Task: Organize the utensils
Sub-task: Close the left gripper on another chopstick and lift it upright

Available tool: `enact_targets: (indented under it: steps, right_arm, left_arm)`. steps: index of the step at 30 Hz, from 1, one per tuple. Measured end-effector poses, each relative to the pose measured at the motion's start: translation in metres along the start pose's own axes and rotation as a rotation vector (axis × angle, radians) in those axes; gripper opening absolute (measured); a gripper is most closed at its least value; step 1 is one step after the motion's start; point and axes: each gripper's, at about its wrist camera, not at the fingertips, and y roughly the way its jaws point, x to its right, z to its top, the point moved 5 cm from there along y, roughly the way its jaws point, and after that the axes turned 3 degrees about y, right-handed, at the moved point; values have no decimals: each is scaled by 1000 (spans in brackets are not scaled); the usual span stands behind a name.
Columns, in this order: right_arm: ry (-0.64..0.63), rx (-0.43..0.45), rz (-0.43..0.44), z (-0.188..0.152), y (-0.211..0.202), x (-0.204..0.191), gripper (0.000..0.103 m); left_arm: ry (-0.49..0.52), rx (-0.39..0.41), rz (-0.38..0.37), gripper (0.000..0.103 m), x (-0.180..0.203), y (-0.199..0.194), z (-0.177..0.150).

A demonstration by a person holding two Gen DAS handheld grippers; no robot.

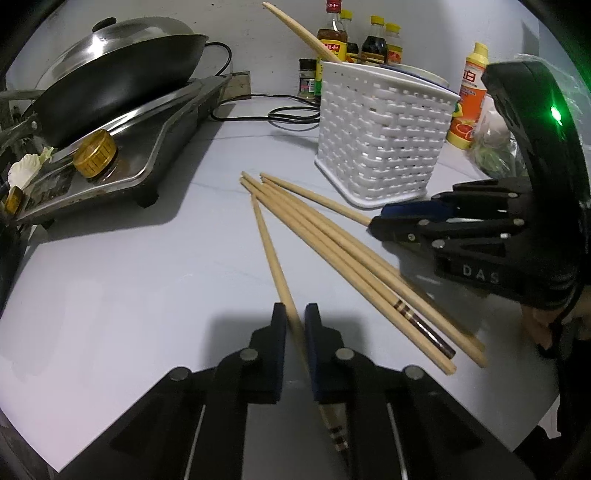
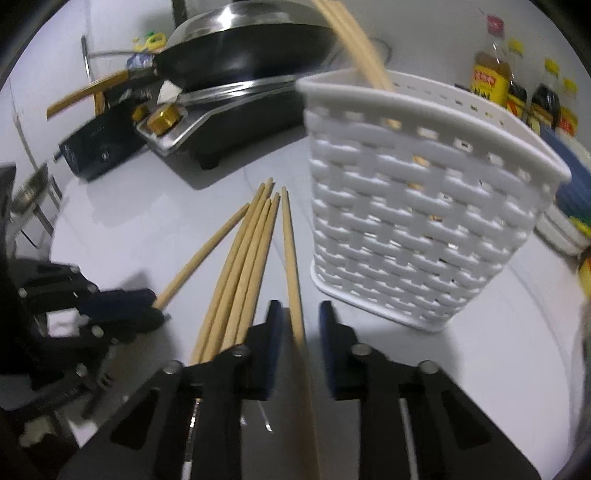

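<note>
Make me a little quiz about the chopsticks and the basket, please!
1. True or false: the white basket is lying on its side.
2. What is pinched between the fingers of the left gripper? A) a spoon B) a chopstick C) a bottle
3. What already pokes out of the top of the basket?

Key
1. False. It stands upright on the counter.
2. B.
3. More chopsticks, leaning out over the rim.
</note>
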Motion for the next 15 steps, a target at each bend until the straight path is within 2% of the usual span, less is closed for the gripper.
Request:
enact_targets:
  steps: [4,9,15]
  right_arm:
    - [-52,0,-19,1,3,-6,6]
    - [-75,-9,-24,2,4,-10,6]
    - [-56,22,12,3,-15,-6,6]
  left_arm:
    - [-4,5,0,10,-3,5,6]
    - [-2,8,-2,9,-3,8,10]
    - [-59,16,-23,6,-12,4,4]
